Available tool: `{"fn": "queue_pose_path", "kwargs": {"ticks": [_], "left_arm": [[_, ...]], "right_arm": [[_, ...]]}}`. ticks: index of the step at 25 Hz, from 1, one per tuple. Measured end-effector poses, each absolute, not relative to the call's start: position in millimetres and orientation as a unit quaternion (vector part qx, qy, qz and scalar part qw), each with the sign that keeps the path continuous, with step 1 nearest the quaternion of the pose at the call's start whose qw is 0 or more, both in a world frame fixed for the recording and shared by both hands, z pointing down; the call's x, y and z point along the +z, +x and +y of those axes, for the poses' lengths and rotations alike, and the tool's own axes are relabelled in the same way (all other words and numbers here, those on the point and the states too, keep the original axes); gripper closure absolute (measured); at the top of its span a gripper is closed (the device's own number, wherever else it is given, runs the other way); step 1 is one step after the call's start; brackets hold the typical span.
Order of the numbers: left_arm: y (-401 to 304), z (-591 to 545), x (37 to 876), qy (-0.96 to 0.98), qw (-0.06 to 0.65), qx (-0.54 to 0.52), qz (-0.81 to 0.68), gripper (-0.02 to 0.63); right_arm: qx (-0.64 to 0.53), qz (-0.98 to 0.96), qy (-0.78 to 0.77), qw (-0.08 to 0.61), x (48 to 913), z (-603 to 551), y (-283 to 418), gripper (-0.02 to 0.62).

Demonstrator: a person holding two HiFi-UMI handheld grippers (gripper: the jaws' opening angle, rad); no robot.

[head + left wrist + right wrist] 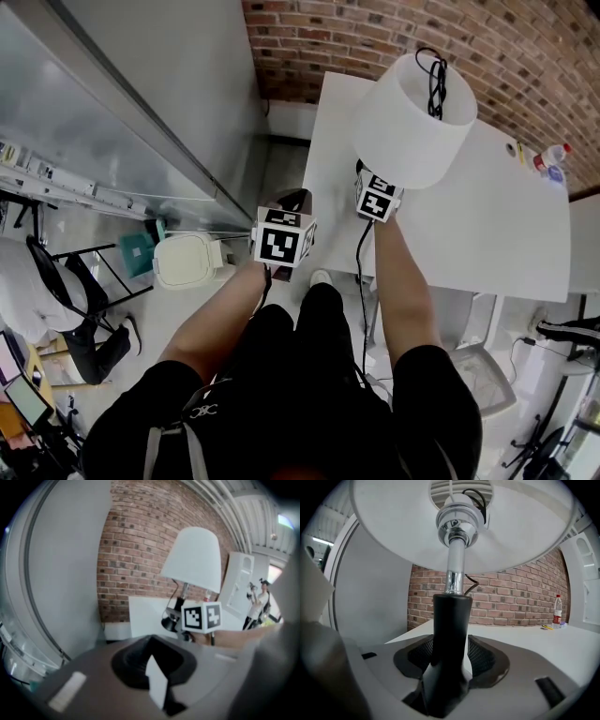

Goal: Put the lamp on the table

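The lamp [412,117] stands upright near the left edge of the white table [487,225], with a white shade, a chrome neck and a black stem [450,620]. My right gripper [367,183] reaches under the shade. Its jaws stand on either side of the stem with a thin gap showing, so my right gripper [450,660] is open around it. The lamp's black cord [361,272] hangs off the table's front edge. My left gripper [292,202] hovers off the table to the left, over the floor. My left gripper [157,681] looks shut and empty, and faces the lamp [192,559].
A brick wall [375,37] runs behind the table. A bottle [551,155] and small items sit at the table's far right corner. A white bin [187,260] stands on the floor at left beside a grey wall panel [141,94]. A white chair [478,375] is below the table.
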State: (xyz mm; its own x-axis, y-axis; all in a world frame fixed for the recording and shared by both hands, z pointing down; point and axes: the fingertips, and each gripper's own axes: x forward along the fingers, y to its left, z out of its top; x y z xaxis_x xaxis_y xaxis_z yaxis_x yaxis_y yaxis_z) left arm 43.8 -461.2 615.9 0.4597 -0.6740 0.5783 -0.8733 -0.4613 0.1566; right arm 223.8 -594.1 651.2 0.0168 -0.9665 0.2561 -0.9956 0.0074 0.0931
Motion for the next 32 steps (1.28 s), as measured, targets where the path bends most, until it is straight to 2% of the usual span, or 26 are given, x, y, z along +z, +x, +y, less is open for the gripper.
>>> {"fn": "queue_pose_path", "kwargs": {"ticks": [8,10,11,14,23,32], "left_arm": [[46.1,-442.5,590.5,0.827,0.228,0.239,-0.455,0.609],[44.2,-438.5,582.6,0.827,0.228,0.244,-0.452,0.609],[43.2,-435.9,578.6,0.827,0.228,0.247,-0.451,0.609],[41.1,-428.7,563.5,0.828,0.229,0.247,-0.449,0.609],[45.6,-394.7,512.5,0.844,0.22,0.224,-0.435,0.609],[62.4,-363.5,440.4,0.88,0.19,0.163,-0.403,0.609]], "right_arm": [[0.111,-0.676,0.71,0.164,664.0,-541.5,225.8,0.403],[0.139,-0.66,0.714,0.191,667.0,-523.4,226.1,0.551],[0.155,-0.65,0.715,0.204,667.4,-513.0,225.8,0.595],[0.201,-0.635,0.714,0.213,658.1,-482.0,218.1,0.597],[0.233,-0.629,0.727,0.146,549.5,-396.7,180.2,0.597],[0.142,-0.652,0.744,0.045,408.5,-339.1,169.5,0.597]]}}
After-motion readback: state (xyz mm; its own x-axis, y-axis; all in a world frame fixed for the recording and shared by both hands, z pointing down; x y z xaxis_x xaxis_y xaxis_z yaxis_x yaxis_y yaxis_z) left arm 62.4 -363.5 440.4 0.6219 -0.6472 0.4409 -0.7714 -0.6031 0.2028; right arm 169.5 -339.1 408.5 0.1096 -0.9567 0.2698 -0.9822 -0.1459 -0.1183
